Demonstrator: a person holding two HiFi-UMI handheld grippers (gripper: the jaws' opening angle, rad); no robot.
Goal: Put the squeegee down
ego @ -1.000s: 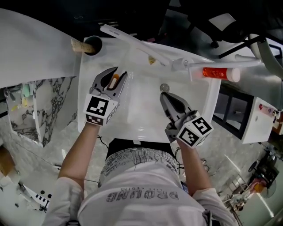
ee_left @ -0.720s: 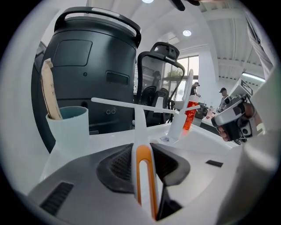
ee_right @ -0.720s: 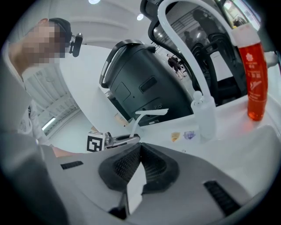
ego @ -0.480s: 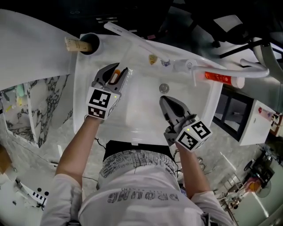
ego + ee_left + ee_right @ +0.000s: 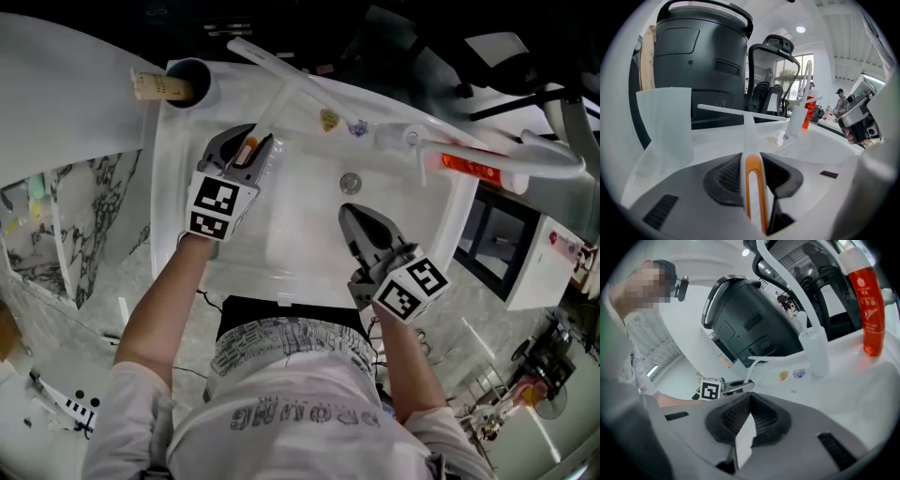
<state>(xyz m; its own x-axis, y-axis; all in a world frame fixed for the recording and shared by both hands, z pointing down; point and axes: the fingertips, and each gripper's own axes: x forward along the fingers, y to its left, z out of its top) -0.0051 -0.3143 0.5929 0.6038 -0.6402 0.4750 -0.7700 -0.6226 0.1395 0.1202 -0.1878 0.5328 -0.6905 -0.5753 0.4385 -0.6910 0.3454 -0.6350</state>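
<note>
The squeegee point(image 5: 273, 101) has a white handle with an orange trim and a long white blade point(image 5: 740, 111) that runs along the sink's back ledge. My left gripper point(image 5: 246, 142) is shut on the handle point(image 5: 754, 187), low over the back left of the white sink point(image 5: 300, 234). The orange strip stands upright between the dark pads point(image 5: 725, 178). My right gripper point(image 5: 356, 214) hovers over the basin's front right, jaws together at the tips with nothing clearly held. In the right gripper view point(image 5: 749, 397) it points toward the left gripper point(image 5: 726, 387).
A drain point(image 5: 351, 183) sits mid-basin and a white faucet point(image 5: 412, 141) at the back right, beside a red bottle point(image 5: 473, 169). A dark cup with a beige stick point(image 5: 178, 86) stands at the back left corner. A big black bin point(image 5: 701, 61) looms behind the ledge.
My left gripper has carried the squeegee down and toward the sink's back ledge. The right gripper has hardly shifted.
</note>
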